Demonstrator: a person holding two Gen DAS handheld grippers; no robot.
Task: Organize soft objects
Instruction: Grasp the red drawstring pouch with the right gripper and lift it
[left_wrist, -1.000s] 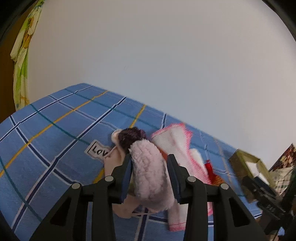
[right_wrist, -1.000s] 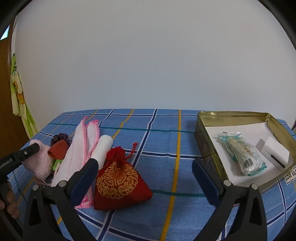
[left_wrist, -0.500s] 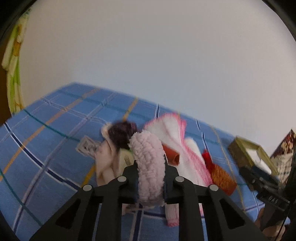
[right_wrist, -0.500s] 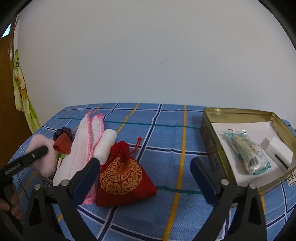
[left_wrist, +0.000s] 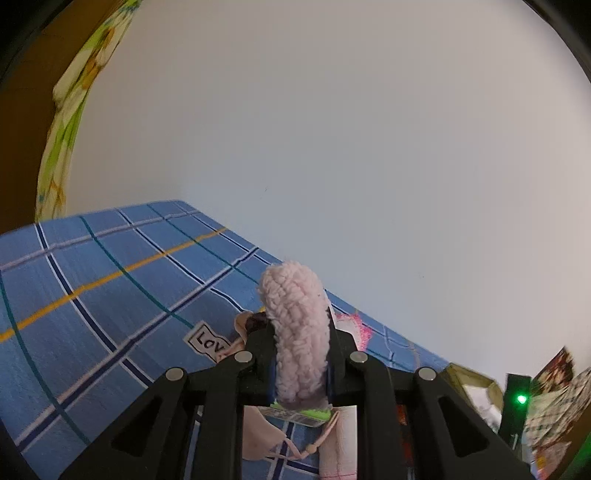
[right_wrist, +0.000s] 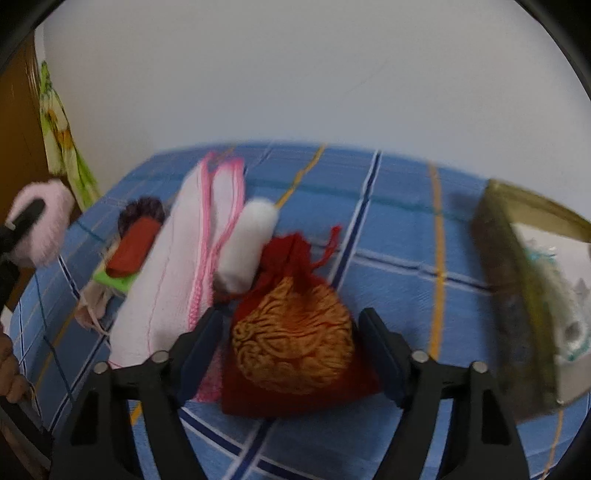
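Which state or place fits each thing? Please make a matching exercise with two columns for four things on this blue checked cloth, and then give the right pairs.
Things:
1. fluffy pink scrunchie
2. red pouch with gold pattern
3. white roll
4. gold tin

Places or states:
A. at the right edge of the right wrist view, with packets inside
B. lies between the right gripper's closing jaws, not yet pressed
C. squeezed in the left gripper, lifted off the cloth
D. lies between the pink-edged towel and the pouch

Pairs: 1-C, 2-B, 3-D, 4-A
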